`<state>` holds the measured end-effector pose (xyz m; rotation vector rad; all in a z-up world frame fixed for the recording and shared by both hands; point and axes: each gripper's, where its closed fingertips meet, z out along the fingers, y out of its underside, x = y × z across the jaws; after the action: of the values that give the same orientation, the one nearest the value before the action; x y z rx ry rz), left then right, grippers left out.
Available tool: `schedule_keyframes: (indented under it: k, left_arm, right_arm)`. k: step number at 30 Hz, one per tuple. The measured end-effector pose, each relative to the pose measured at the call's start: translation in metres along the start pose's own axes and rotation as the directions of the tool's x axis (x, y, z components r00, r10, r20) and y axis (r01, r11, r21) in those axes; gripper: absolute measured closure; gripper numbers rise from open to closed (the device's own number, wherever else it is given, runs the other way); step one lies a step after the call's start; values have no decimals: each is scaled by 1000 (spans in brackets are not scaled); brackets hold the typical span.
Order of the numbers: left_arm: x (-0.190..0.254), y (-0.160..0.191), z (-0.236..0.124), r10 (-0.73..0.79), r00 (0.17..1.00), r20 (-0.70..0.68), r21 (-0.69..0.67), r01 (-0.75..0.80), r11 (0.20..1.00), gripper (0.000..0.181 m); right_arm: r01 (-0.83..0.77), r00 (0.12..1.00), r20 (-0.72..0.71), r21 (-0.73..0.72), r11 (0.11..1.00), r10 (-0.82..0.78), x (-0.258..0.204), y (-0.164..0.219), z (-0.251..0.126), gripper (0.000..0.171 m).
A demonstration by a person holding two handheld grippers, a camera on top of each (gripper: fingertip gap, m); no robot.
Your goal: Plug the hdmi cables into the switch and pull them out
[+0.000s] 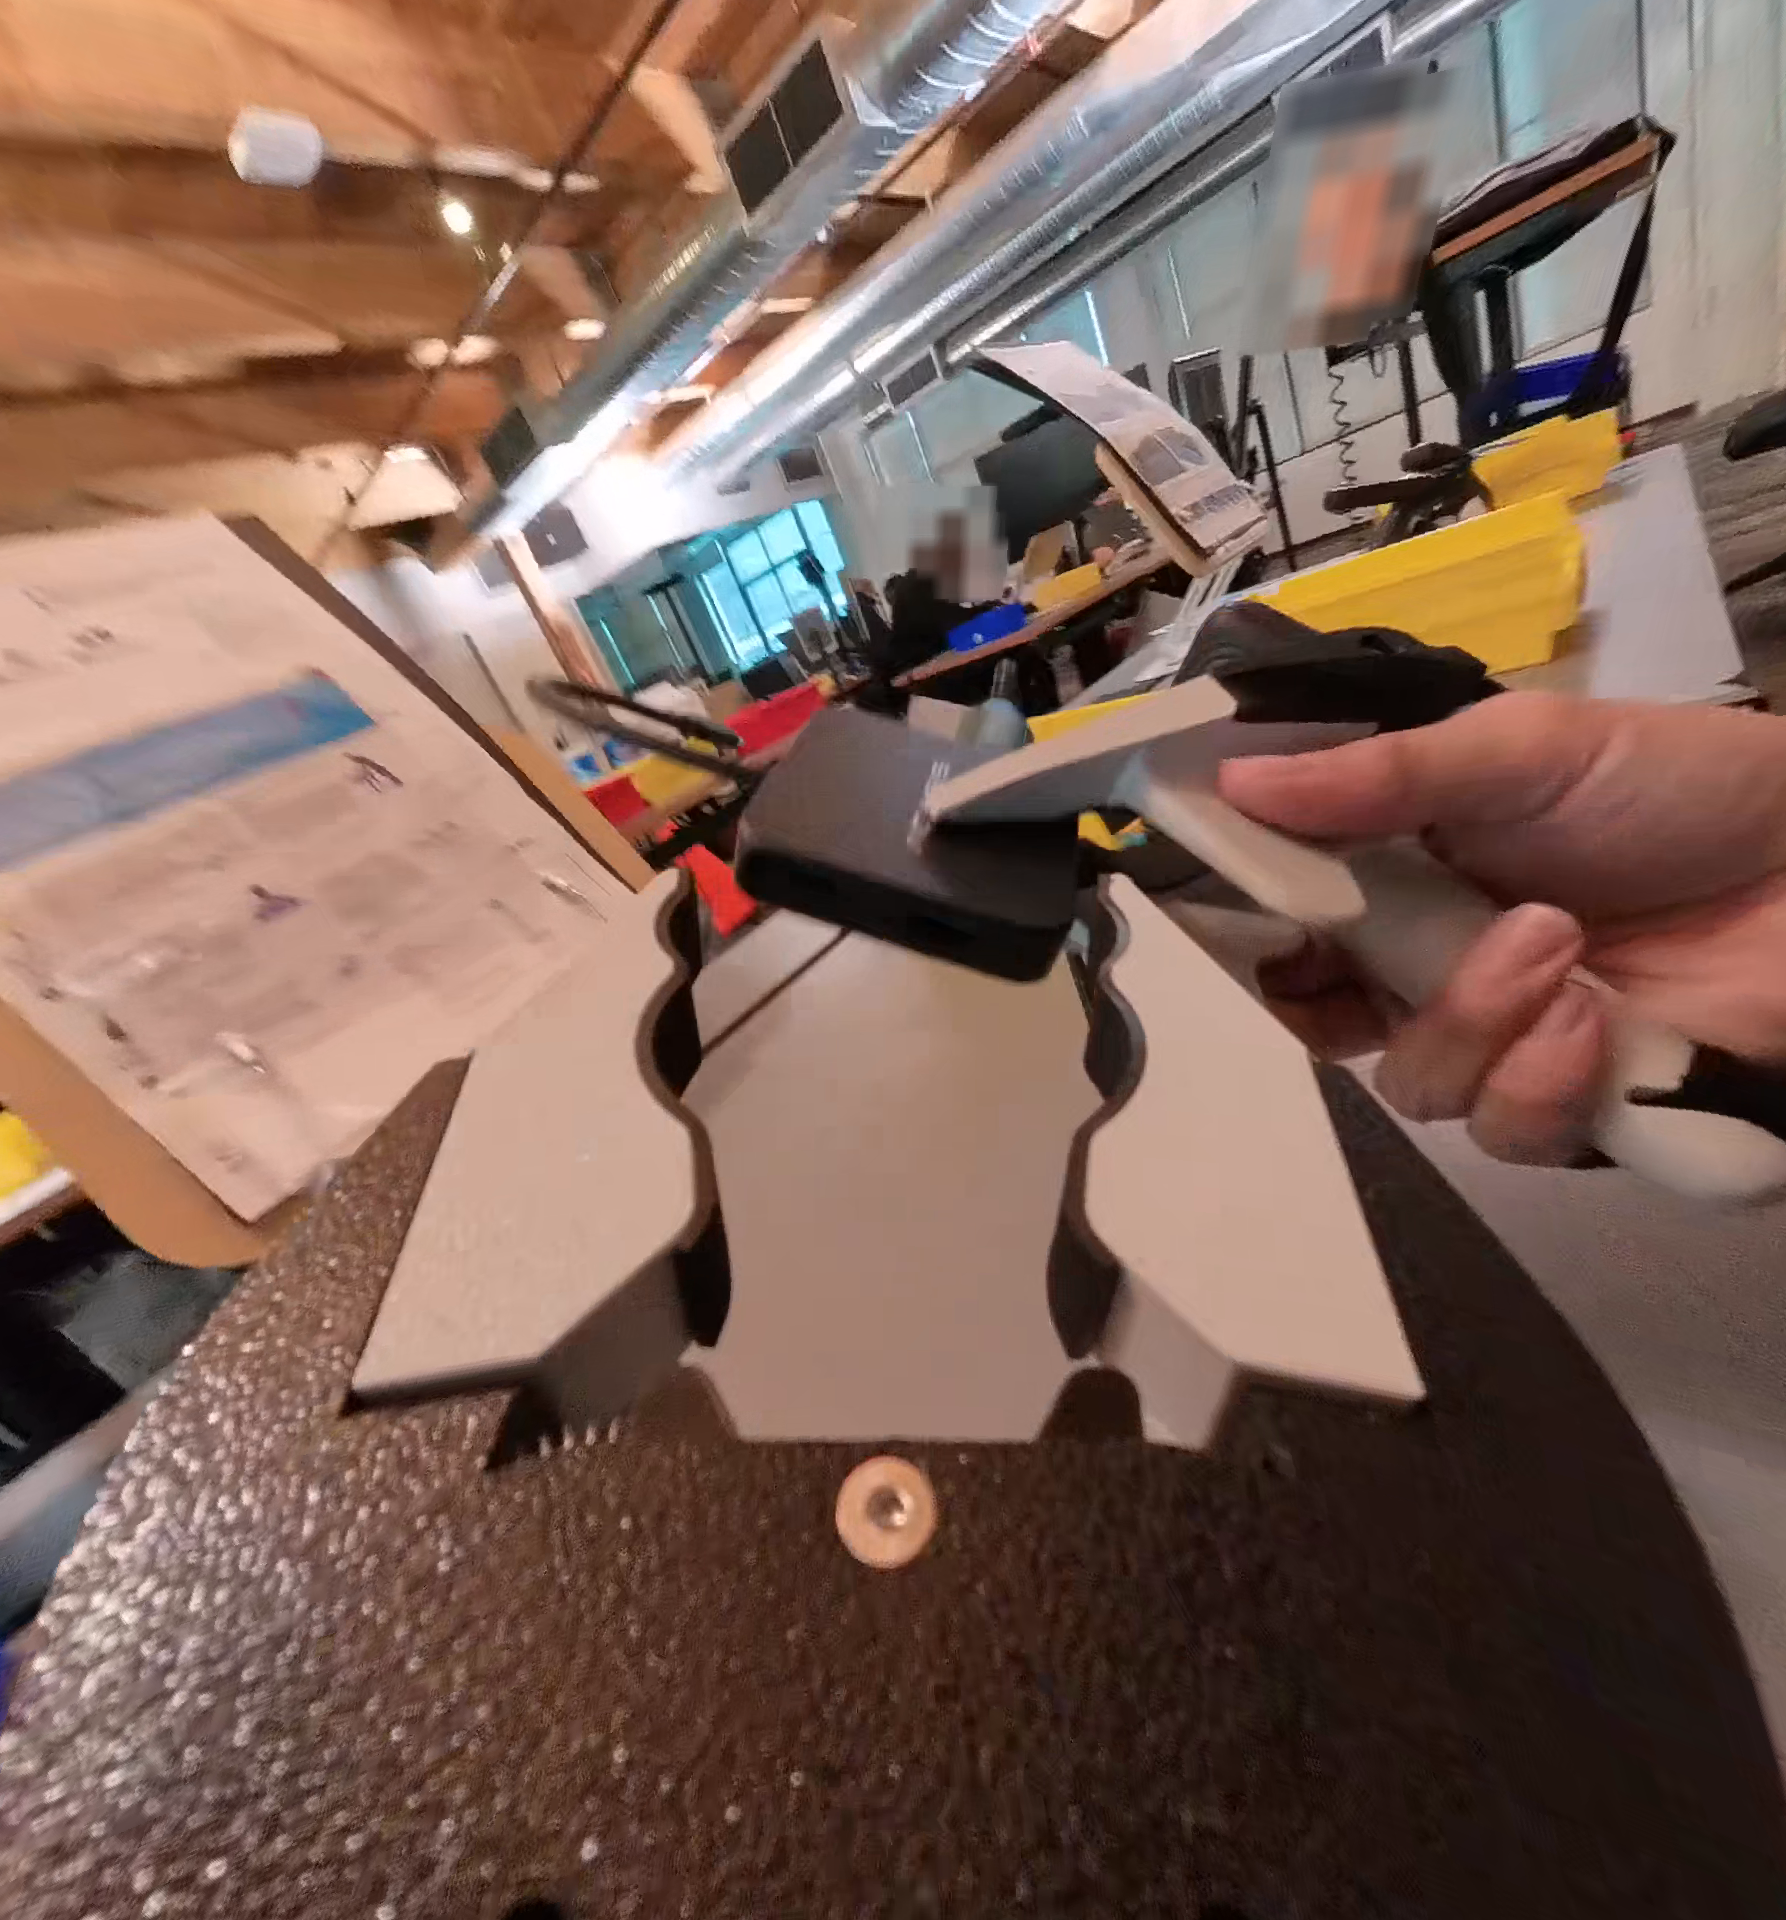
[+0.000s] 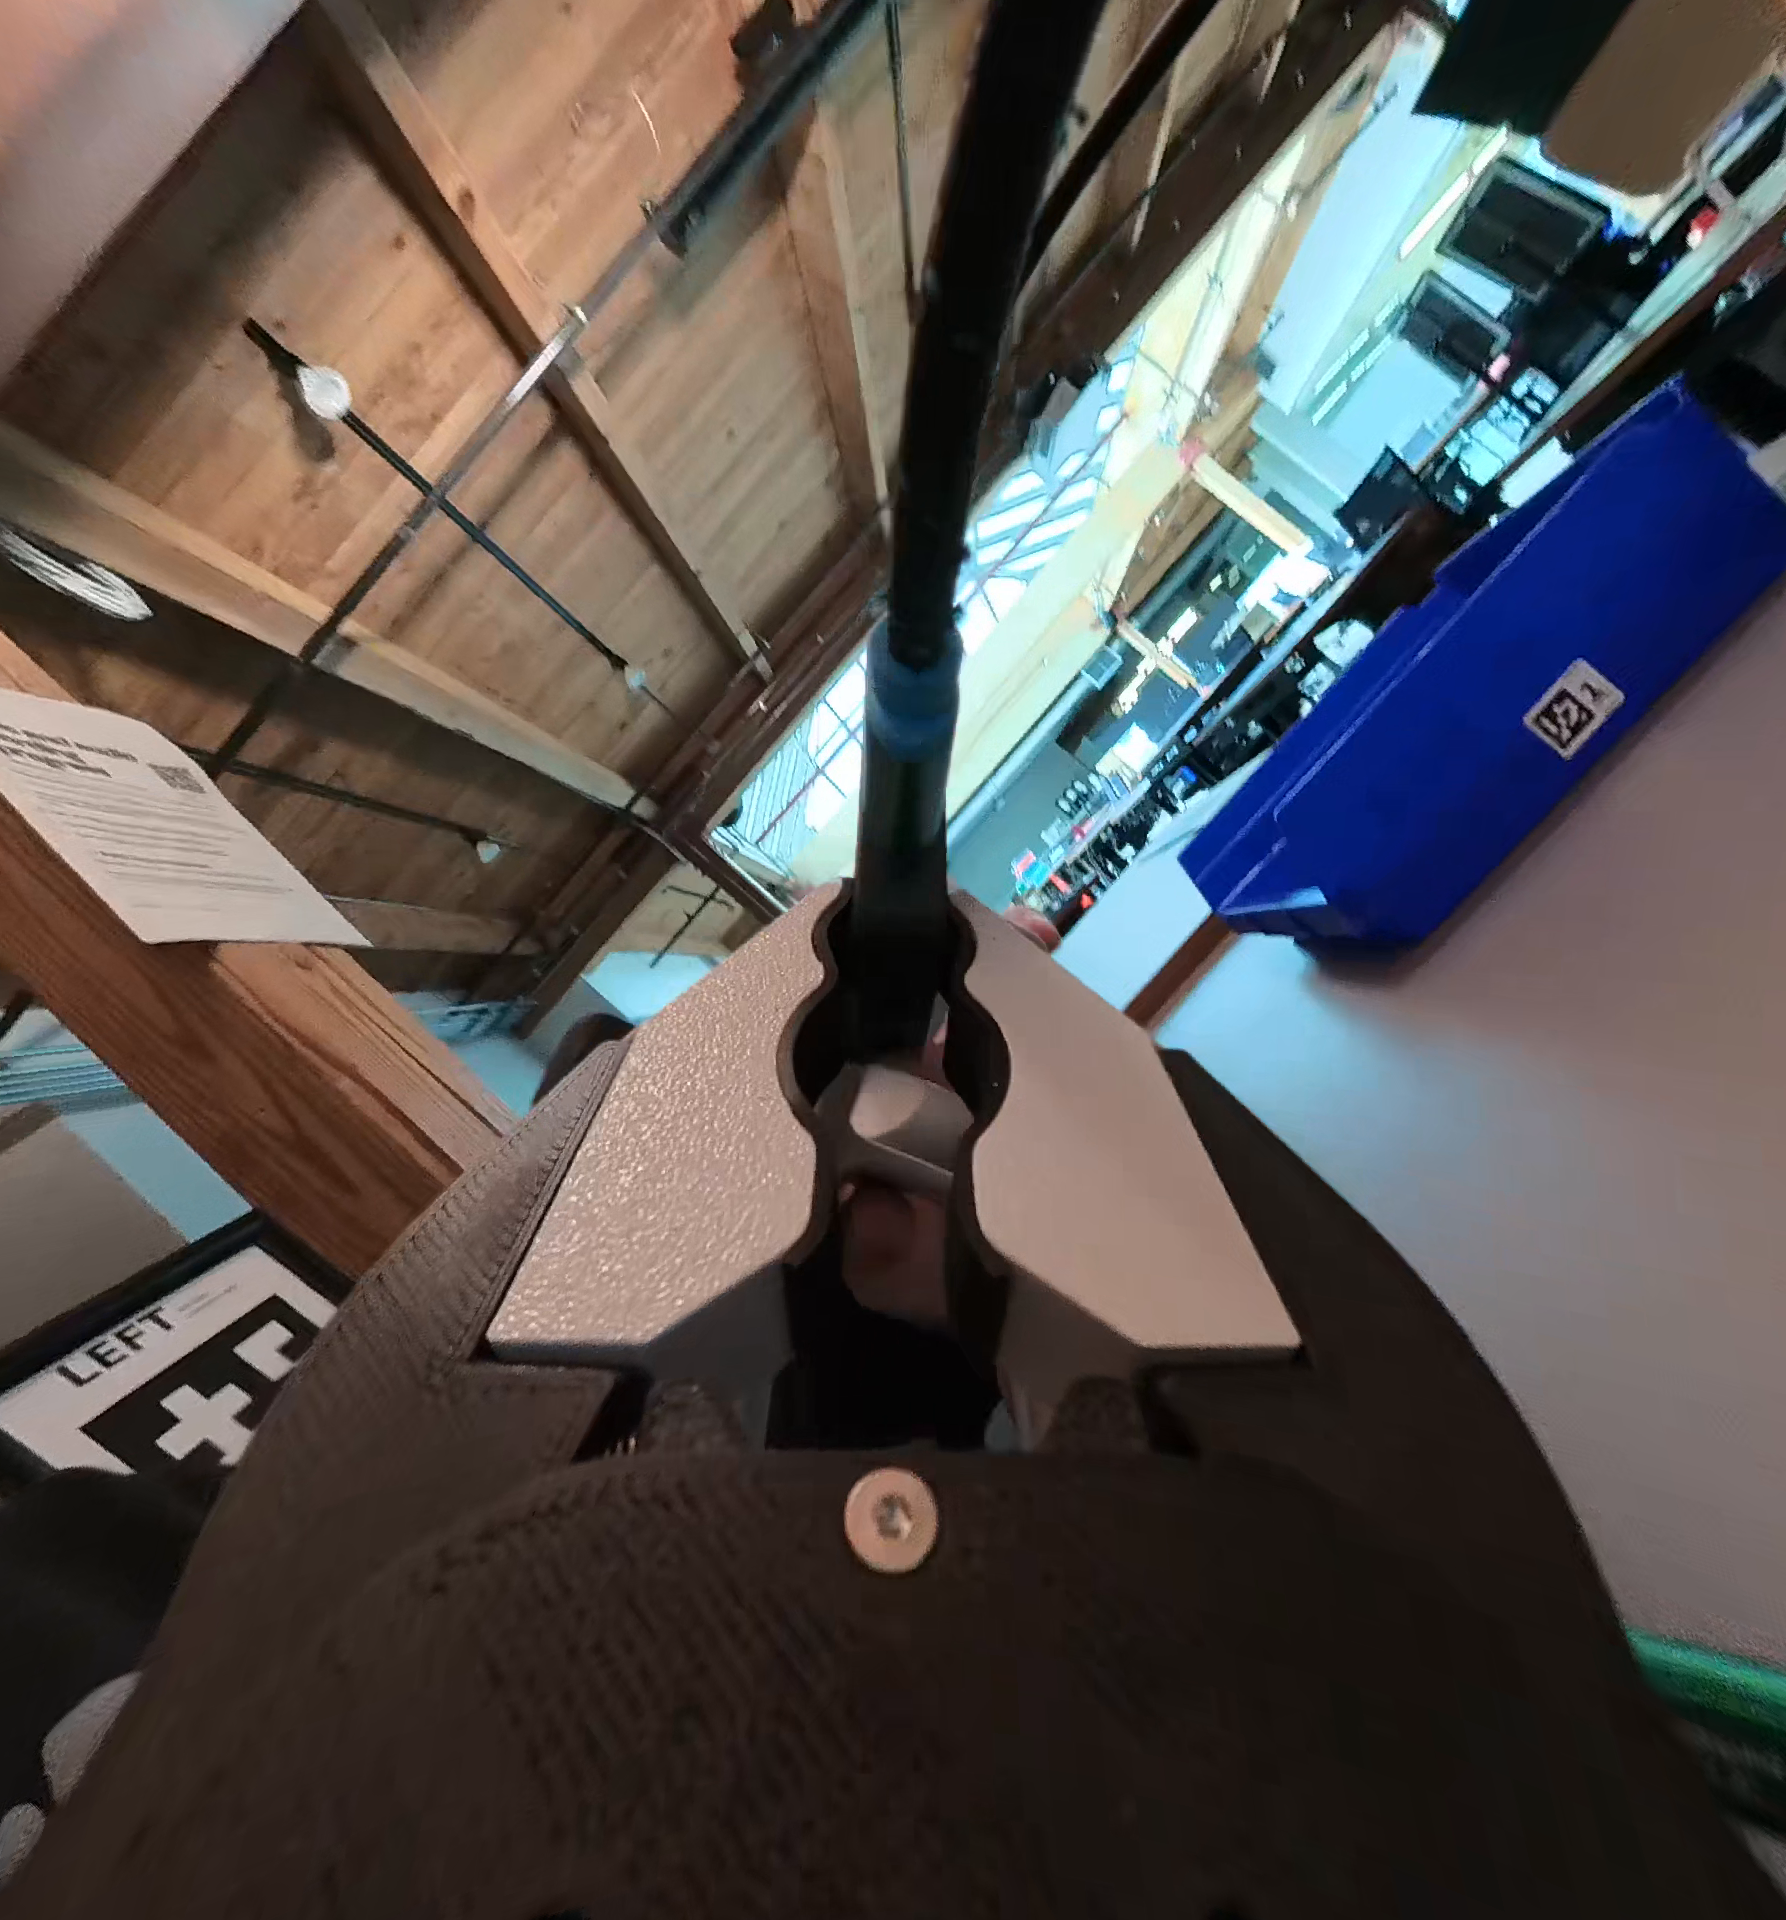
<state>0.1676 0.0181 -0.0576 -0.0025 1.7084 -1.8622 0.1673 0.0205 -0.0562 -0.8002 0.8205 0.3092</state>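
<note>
In the left wrist view, a flat black switch (image 1: 847, 821) with two open ports on its near edge hangs in the air just beyond my left gripper (image 1: 894, 914), whose jaws stand wide apart and empty. My right gripper (image 1: 972, 831), held by a hand (image 1: 1595, 883), comes in from the right with its grey fingers clamped on the switch. Black cables (image 1: 640, 717) run off the switch's far side. In the right wrist view, my right gripper (image 2: 899, 935) is shut on the thin black body, and a black cable (image 2: 930, 416) with a blue band (image 2: 910, 696) rises from it.
A grey table (image 2: 1491, 1143) carries a blue bin (image 2: 1491, 748) at the right. Yellow bins (image 1: 1440, 592) stand behind the switch. A cardboard board with a paper sheet (image 1: 193, 831) is close on the left. A wooden post (image 2: 245, 1039) stands at the left.
</note>
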Motion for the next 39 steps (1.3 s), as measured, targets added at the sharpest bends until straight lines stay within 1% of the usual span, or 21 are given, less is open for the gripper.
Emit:
schedule_keyframes:
  k: [2,5,6,7,11,16,18,21,22,23,24,26,27,28,29,30,31,33,34,36,39]
  left_arm:
    - [1,3,1,23,1000,-9,-20,-23,1000,109]
    - [9,14,2,97,993,-71,-82,-103,991,106]
    - [9,14,2,118,990,-72,-83,-124,989,105]
    - [8,13,3,136,989,-64,-84,-141,986,109]
    - [8,11,4,168,984,-51,-82,-172,982,107]
    - [7,13,4,94,994,-59,-104,-100,990,112]
    - [7,14,4,29,997,-73,-109,-37,993,111]
    - [1,14,-2,-70,994,-90,-89,62,994,112]
    - [0,16,-4,-102,990,-97,-90,93,992,112]
    - [-2,19,-6,-138,985,-107,-95,128,987,112]
    - [-5,22,-8,-177,978,-114,-100,166,981,111]
    - [-9,29,-14,-257,957,-136,-109,244,964,111]
    - [-11,33,-18,-298,942,-154,-113,283,952,111]
    - [-11,37,-22,-336,925,-178,-121,319,940,111]
    - [-10,40,-26,-365,909,-202,-130,345,930,111]
    - [-8,43,-29,-388,893,-230,-136,365,921,111]
    - [-5,44,-33,-410,874,-260,-143,385,912,111]
    - [0,47,-38,-452,840,-298,-156,425,892,111]
    - [2,48,-39,-461,833,-306,-161,432,887,111]
    - [8,49,-42,-462,824,-326,-166,432,887,111]
    - [17,39,-45,-467,799,-380,-146,446,883,111]
  right_arm:
    - [-16,1000,-10,-27,999,16,2,6,2,158]
    - [-53,998,16,-81,995,55,-4,17,4,159]
    - [-46,999,6,-101,994,46,-3,22,5,159]
    - [-38,999,5,-106,994,39,-3,24,5,159]
    - [-47,999,18,-114,992,50,-4,23,5,159]
    - [-21,1000,15,-112,993,23,-4,22,5,159]
    - [22,1000,12,-108,994,-20,-2,20,2,156]
    - [53,996,-68,-63,997,-58,7,5,-9,134]
    - [59,991,-113,-86,995,-69,13,5,-13,126]
    - [76,985,-146,-123,990,-94,16,6,-17,122]
    - [102,979,-156,-170,980,-129,15,9,-21,116]
    - [205,962,-123,-262,943,-243,2,13,-28,104]
    - [294,935,-107,-303,907,-338,-6,13,-32,101]
    - [414,880,-87,-344,843,-467,-13,11,-35,93]
    - [526,802,-69,-388,757,-593,-19,9,-38,88]
    - [606,718,-54,-442,661,-694,-22,7,-41,88]
    - [640,651,-34,-512,572,-759,-23,6,-44,92]
    - [638,577,25,-638,431,-816,-23,1,-46,97]
    - [644,550,66,-668,373,-832,-25,-3,-44,99]
    - [660,515,175,-706,258,-839,-30,-3,-36,96]
    - [663,492,328,-742,102,-807,-31,6,-24,94]
